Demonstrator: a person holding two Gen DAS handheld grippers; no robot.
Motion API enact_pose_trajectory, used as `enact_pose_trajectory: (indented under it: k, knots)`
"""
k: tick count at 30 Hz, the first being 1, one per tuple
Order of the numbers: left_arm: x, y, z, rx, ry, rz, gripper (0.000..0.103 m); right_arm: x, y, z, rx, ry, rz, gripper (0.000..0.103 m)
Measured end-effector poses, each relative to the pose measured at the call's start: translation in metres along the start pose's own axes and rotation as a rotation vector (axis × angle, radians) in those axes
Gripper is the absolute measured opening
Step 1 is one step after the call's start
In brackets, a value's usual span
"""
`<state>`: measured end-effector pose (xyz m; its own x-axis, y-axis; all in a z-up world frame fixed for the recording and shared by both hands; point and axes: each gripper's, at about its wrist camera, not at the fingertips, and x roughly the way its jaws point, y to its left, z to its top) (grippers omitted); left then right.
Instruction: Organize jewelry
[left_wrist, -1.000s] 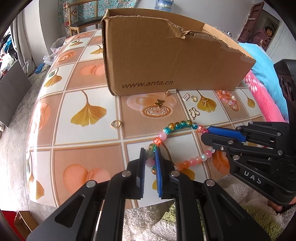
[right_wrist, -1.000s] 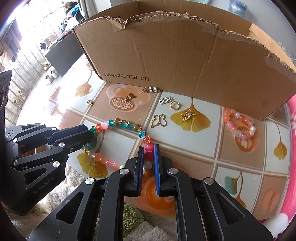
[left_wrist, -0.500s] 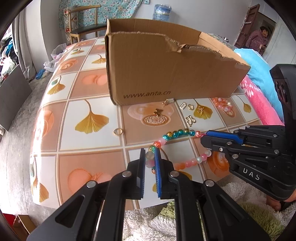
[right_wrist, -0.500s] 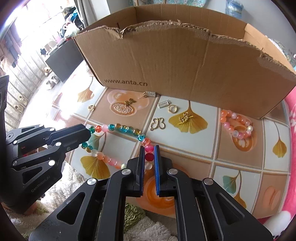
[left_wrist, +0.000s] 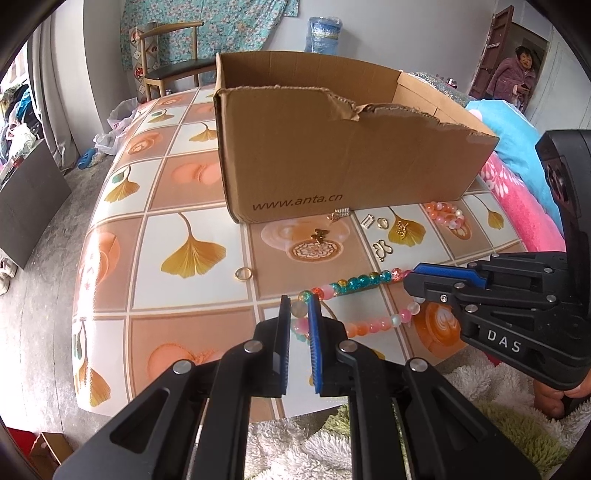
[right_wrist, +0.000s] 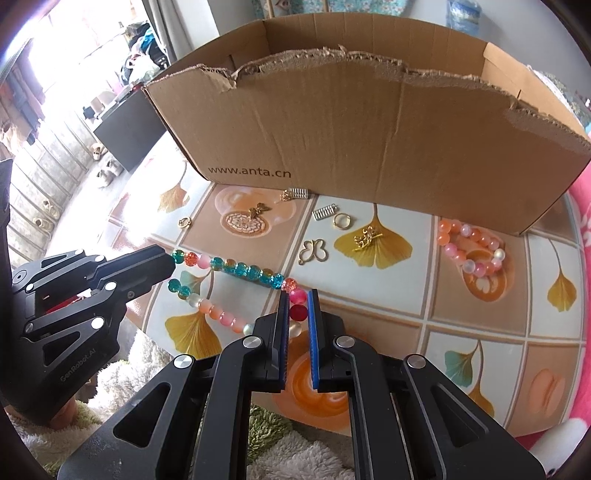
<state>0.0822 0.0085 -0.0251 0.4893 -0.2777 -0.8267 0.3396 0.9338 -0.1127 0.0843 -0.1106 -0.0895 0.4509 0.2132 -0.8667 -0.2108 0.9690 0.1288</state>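
Cardboard box (left_wrist: 332, 155) reads "www.anta.cn"; both grippers pinch the bead necklace (right_wrist: 251, 271).

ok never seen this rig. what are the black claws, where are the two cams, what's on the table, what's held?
No robot arm here: a person holds a two-finger gripper in each hand, with a fisheye camera on each looking forward along the fingers. One picture is the left gripper, with the right gripper entering from the side; the other picture is the right gripper's own view. Both are shut on opposite ends of one beaded bracelet. On the patterned table lie a second pink bracelet, gold rings and small charms, in front of a cardboard box.
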Motion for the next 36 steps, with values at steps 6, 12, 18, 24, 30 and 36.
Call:
enact_pose_trajectory:
  k: [6,12,18,24,30,36]
  knots:
    - [0.013,0.01,-0.002,-0.039,0.052,-0.02,0.009,0.001,-0.003,0.0,0.014,0.023,0.002,0.01]
    - [0.016,0.009,-0.001,-0.036,0.063,-0.013,0.009,0.002,-0.001,0.002,-0.01,0.034,-0.013,0.012]
    - [0.019,0.01,0.0,-0.04,0.077,-0.014,0.01,0.002,0.002,0.005,-0.033,0.032,-0.028,0.014]
    - [0.021,0.009,0.001,-0.036,0.078,-0.015,0.01,0.007,0.006,0.009,-0.033,0.031,-0.017,0.008]
    - [0.023,0.009,0.002,-0.037,0.084,-0.015,0.01,0.01,0.006,0.011,-0.03,0.036,-0.008,0.008]
    - [0.023,0.008,0.004,-0.033,0.089,-0.011,0.01,0.011,0.003,0.013,-0.024,0.037,0.002,0.008]
